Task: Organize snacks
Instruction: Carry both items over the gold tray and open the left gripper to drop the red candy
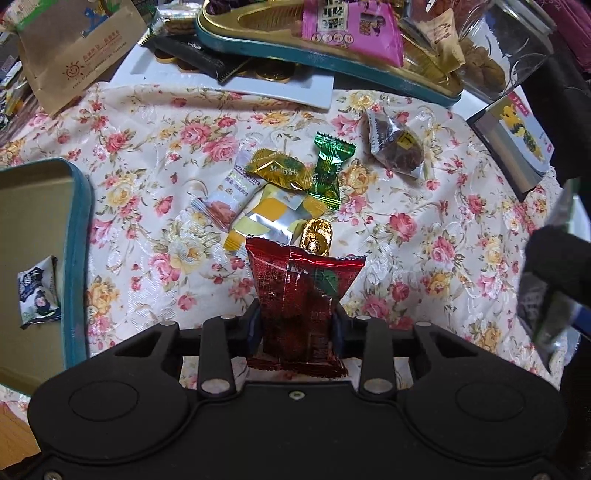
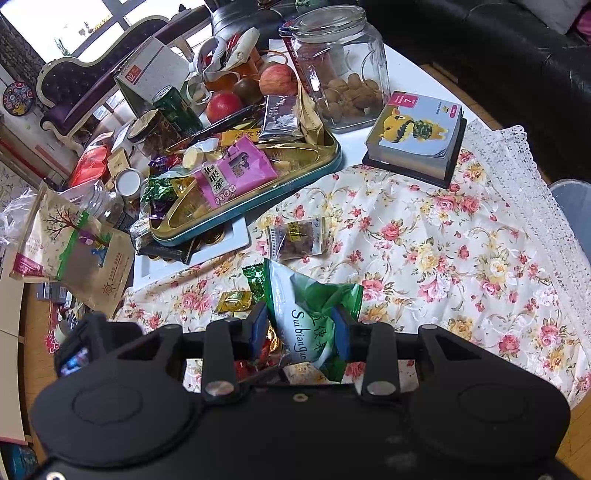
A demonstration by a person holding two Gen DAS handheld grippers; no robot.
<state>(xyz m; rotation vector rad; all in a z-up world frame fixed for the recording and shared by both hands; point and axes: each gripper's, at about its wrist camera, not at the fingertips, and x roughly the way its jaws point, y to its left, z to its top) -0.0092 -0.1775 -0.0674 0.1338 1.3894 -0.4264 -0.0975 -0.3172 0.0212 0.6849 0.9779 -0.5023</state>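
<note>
We take the floral tablecloth (image 2: pixel 443 251) as our landmark. Resting on its far right corner we see a thick block calendar (image 2: pixel 415 136) with a yellow cartoon figure on its face. Just beyond the cloth's far edge stands a lidded glass jar (image 2: pixel 340 66). Left of the jar, further from the cloth, we see two red apples (image 2: pixel 223 105), a green can (image 2: pixel 173 107) and a spiral-bound desk calendar (image 2: pixel 151 70).

Bright window (image 2: pixel 55 22) top left, purple chaise (image 2: pixel 92 81) below, black leather sofa (image 2: pixel 480 44), wood floor (image 2: pixel 33 369).
</note>
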